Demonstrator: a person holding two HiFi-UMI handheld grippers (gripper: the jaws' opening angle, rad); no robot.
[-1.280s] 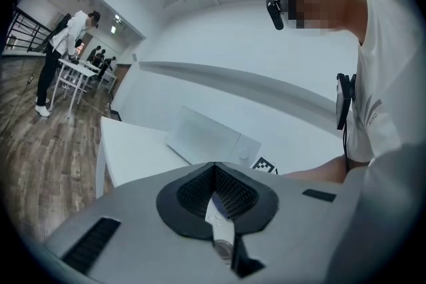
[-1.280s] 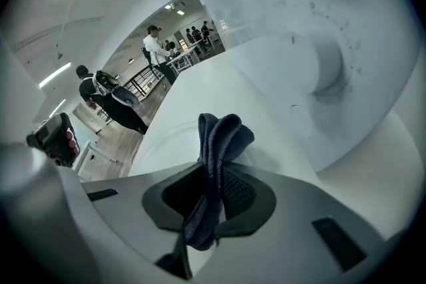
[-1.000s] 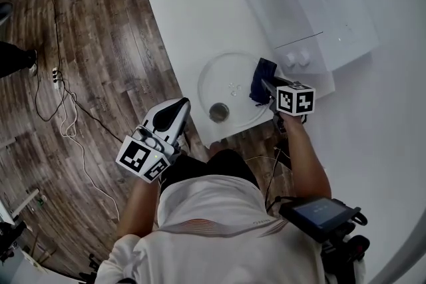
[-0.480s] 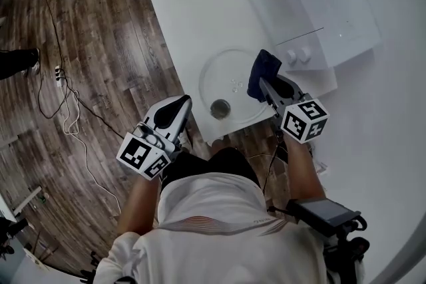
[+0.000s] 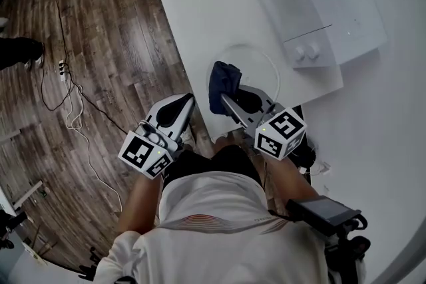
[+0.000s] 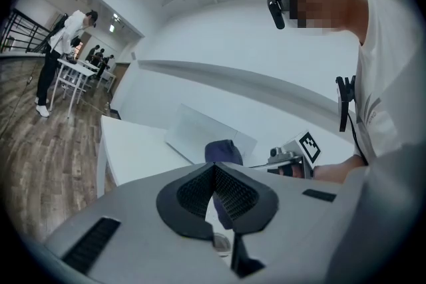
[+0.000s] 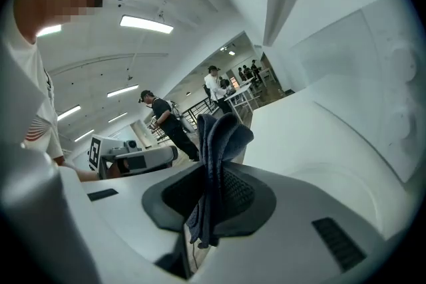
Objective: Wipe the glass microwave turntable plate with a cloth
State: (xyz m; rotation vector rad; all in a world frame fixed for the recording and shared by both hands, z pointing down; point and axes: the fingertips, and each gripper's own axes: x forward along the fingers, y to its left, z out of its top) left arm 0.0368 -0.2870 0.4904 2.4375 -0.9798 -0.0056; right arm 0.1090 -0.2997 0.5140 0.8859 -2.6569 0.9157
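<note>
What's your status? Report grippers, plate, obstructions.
Left gripper shut, empty, off the table. Right gripper shut on cloth, over the plate. Microwave behind plate, not blocking.

The microwave (image 5: 319, 3) sits on the table (image 5: 200, 3) at upper right; the plate (image 5: 264, 66) lies lower left of it, with the cloth (image 5: 223, 84) over its left part.

Dk-blue cloth (image 5: 223, 82), bunched & pinched in R gripper (image 5: 228, 100), over clear round glass plate (image 5: 261, 65), lying flat.

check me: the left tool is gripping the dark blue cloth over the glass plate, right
No: the right tool grips the dark blue cloth over the glass plate; the right gripper view shows it.
</note>
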